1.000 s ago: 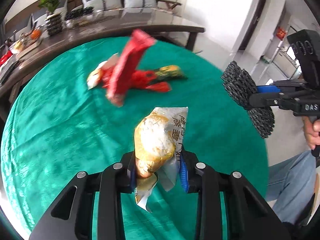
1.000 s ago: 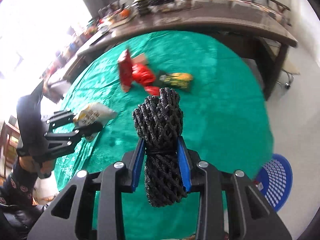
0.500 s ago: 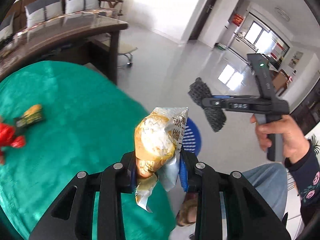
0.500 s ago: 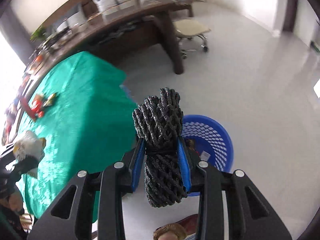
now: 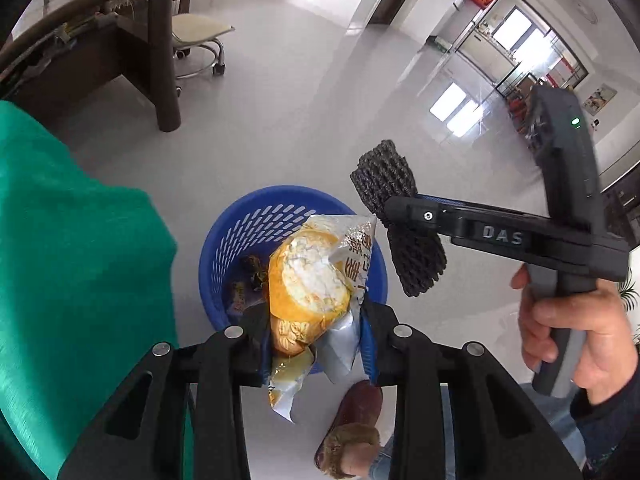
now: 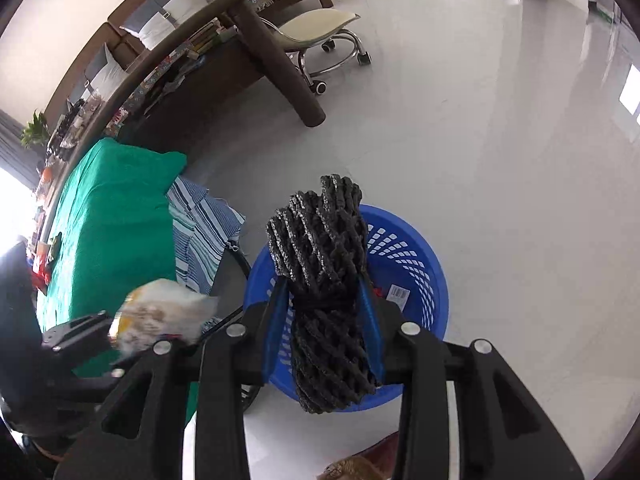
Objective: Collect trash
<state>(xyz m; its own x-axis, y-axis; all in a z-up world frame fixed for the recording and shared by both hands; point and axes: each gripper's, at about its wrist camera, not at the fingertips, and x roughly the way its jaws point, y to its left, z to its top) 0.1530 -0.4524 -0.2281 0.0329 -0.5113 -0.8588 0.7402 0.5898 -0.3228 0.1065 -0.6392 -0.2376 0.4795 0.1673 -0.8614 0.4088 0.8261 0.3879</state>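
Note:
My left gripper (image 5: pixel 316 344) is shut on a crumpled yellow and silver snack wrapper (image 5: pixel 312 280) and holds it above the blue slotted trash basket (image 5: pixel 248 224) on the floor. My right gripper (image 6: pixel 324 320) is shut on a rolled black foam net (image 6: pixel 320 264) and holds it over the same basket (image 6: pixel 416 264). The right gripper also shows in the left wrist view (image 5: pixel 396 212), to the right of the basket, with the net (image 5: pixel 384 172) in it. The left gripper and wrapper (image 6: pixel 160 312) show blurred at lower left in the right wrist view. Some trash lies inside the basket.
The green-clothed table (image 5: pixel 60 240) is at left, with a striped cloth (image 6: pixel 200 232) hanging beside it. A dark wooden desk (image 5: pixel 120 60) and a wheeled stool (image 5: pixel 200 40) stand behind. The person's slipper (image 5: pixel 352 420) is by the basket. Glossy white floor (image 6: pixel 500 140) surrounds it.
Both grippers have swung away from the green table toward the floor and now hang over the blue basket. Each still holds its item.

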